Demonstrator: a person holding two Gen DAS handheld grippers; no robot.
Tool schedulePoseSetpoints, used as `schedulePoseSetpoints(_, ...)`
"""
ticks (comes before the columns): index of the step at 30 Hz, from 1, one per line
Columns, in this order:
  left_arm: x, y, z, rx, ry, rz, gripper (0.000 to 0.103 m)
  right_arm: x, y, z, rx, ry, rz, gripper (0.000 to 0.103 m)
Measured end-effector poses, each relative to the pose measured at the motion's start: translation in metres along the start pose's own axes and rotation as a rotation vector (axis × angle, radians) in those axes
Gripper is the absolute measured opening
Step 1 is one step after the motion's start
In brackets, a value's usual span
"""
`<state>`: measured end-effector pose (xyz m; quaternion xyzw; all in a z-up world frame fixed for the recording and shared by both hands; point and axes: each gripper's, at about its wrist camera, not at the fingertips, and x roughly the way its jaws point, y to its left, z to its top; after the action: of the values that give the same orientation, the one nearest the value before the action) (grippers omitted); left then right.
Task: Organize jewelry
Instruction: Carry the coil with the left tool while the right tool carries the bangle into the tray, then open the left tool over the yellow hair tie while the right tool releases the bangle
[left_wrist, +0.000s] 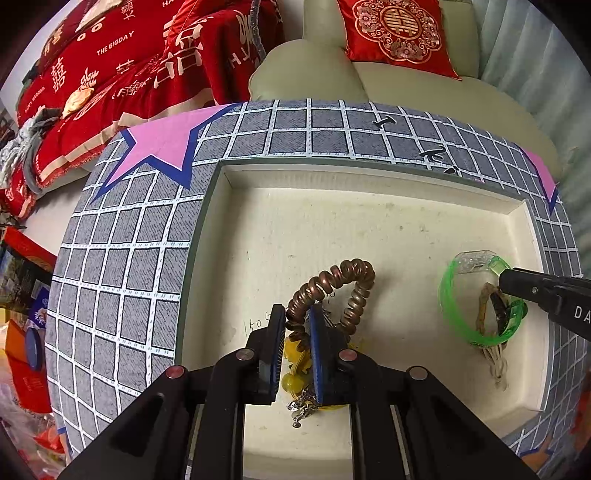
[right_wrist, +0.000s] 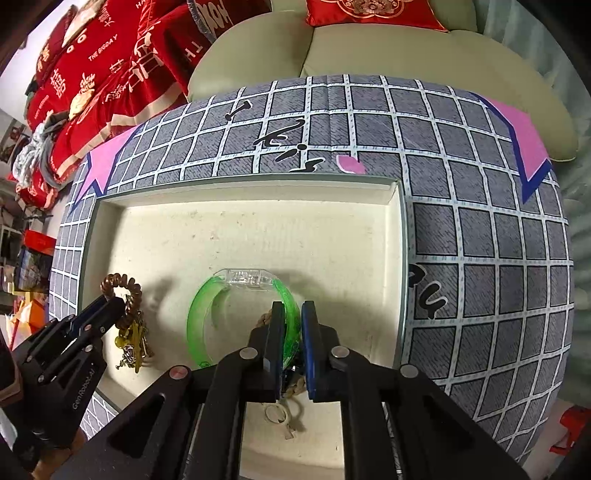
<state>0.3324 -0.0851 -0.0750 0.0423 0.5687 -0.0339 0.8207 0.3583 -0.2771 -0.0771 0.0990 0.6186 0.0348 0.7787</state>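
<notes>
A cream tray (left_wrist: 369, 177) lies on a grey checked cloth. My left gripper (left_wrist: 297, 314) is shut on a brown spiral hair tie (left_wrist: 354, 280), over yellow beads and a metal chain (left_wrist: 295, 384). My right gripper (right_wrist: 293, 310) is shut on a green translucent bracelet (right_wrist: 199, 314) with a clear plastic piece; a tan braided cord (right_wrist: 291, 387) lies under it. In the left wrist view the green bracelet (left_wrist: 448, 295) and right gripper (left_wrist: 513, 282) sit at the tray's right. In the right wrist view the hair tie (right_wrist: 125, 284) and left gripper (right_wrist: 114, 302) are at the left.
The grey checked cloth (left_wrist: 122, 280) with pink stars covers the table around the tray (right_wrist: 400, 229). Red bedding (left_wrist: 110, 66) and a beige sofa (left_wrist: 406, 85) with a red cushion stand behind. Boxes and clutter lie at the far left.
</notes>
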Motion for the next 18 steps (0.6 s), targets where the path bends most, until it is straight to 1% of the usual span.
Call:
schedulePoseSetpoints(4, -0.002, -0.004, -0.002, 0.015, 0.000, 0.018, 0.023, 0.000, 0.001, 0.000, 0.000, 0.004, 0.002, 0.012)
schedulePoseSetpoints(5, -0.003, -0.004, -0.003, 0.014, 0.000, 0.021, 0.023, 0.001, 0.001, 0.000, 0.002, 0.009, 0.006, 0.014)
schedulePoseSetpoints(8, -0.005, -0.005, -0.005, 0.013, 0.003, 0.029, 0.023, 0.001, 0.002, -0.002, 0.002, 0.007, 0.008, 0.029)
schedulePoseSetpoints(9, -0.006, -0.005, -0.006, 0.014, 0.003, 0.032, 0.023, 0.000, 0.002, -0.002, 0.003, 0.002, 0.010, 0.039)
schedulePoseSetpoints(10, -0.007, -0.005, -0.007, 0.014, 0.003, 0.034, 0.023, -0.001, 0.003, -0.003, 0.005, -0.002, 0.013, 0.045)
schedulePoseSetpoints(15, -0.011, -0.005, -0.010, 0.017, 0.010, 0.033, 0.023, -0.010, 0.003, -0.006, 0.016, -0.020, 0.033, 0.046)
schedulePoseSetpoints(18, -0.015, -0.006, -0.012, 0.024, 0.007, 0.030, 0.023, -0.017, 0.002, -0.009, 0.019, -0.031, 0.044, 0.051)
